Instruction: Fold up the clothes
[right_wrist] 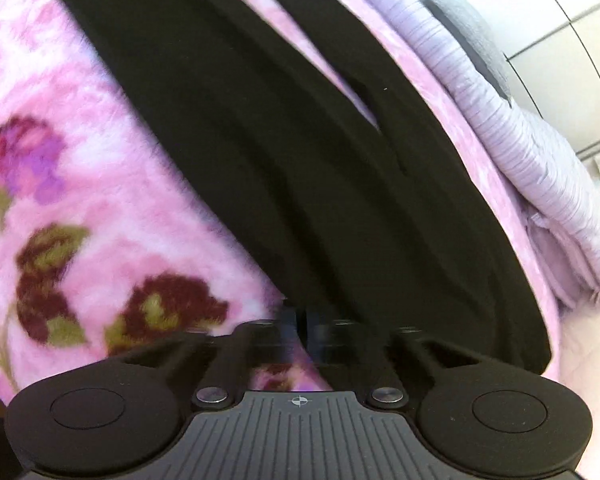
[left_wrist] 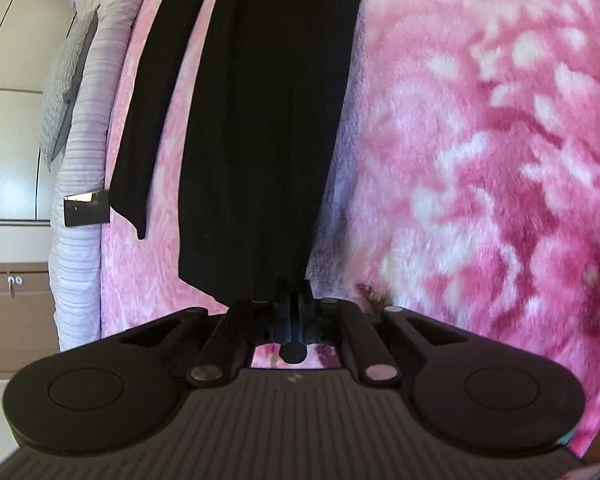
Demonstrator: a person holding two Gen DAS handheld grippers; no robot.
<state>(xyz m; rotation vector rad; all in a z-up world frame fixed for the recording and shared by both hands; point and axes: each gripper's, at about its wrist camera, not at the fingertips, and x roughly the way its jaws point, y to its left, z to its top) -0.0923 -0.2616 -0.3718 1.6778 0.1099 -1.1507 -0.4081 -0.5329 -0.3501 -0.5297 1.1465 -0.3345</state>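
1. Left gripper (left_wrist: 294,294): jaws drawn together on the near hem of the black garment (left_wrist: 256,128); the cloth runs away from it, flat on the pink floral blanket (left_wrist: 480,140) covering the bed.
2. Right gripper (right_wrist: 300,316): jaws likewise closed at another near edge of the black garment (right_wrist: 300,168); how much cloth is pinched cannot be told, the fabric hiding the tips.
3. Risk, as a judgement: a thin pinch may slip when lifted; the plush blanket (right_wrist: 100,200) may be caught along with the hem, dragging it.
4. Left view alone shows a separate narrow sleeve (left_wrist: 140,120) and cupboards (left_wrist: 12,128); right view alone shows dark flowers (right_wrist: 168,304); both show lilac bedding (right_wrist: 500,128) beyond.
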